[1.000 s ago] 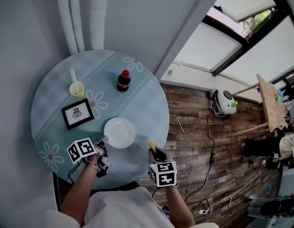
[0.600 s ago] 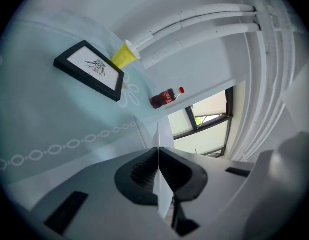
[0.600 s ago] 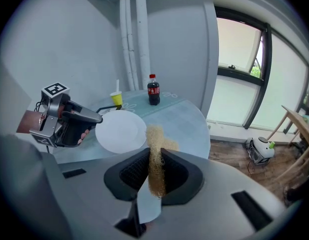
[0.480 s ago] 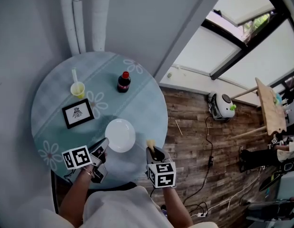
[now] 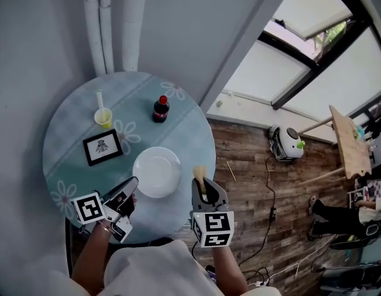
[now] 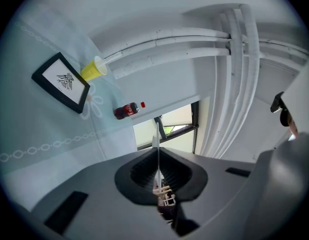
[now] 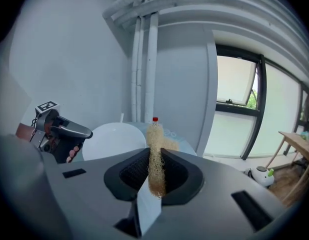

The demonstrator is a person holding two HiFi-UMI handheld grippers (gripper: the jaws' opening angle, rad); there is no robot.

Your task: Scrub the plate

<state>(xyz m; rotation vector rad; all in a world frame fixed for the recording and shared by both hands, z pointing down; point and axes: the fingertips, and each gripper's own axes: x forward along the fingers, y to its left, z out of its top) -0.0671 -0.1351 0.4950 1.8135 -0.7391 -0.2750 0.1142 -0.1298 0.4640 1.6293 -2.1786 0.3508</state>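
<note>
The plate [image 5: 156,170] has risen off the table [image 5: 73,140] and now hangs tilted above its near edge, pinched at the rim by the left gripper [image 5: 131,185], whose jaws are almost together on it. The right gripper [image 5: 203,187] has come up too, clamped on a fibrous scrubber [image 5: 198,175] just beside the plate. Scrubbing looks about to start.

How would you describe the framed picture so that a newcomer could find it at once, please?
Look at the round pale-blue table by the grey wall. On its left side, between the yellow cup with a straw and the white plate, lies a small picture. It alone is rectangular, with a black frame around a dark emblem on white.
</note>
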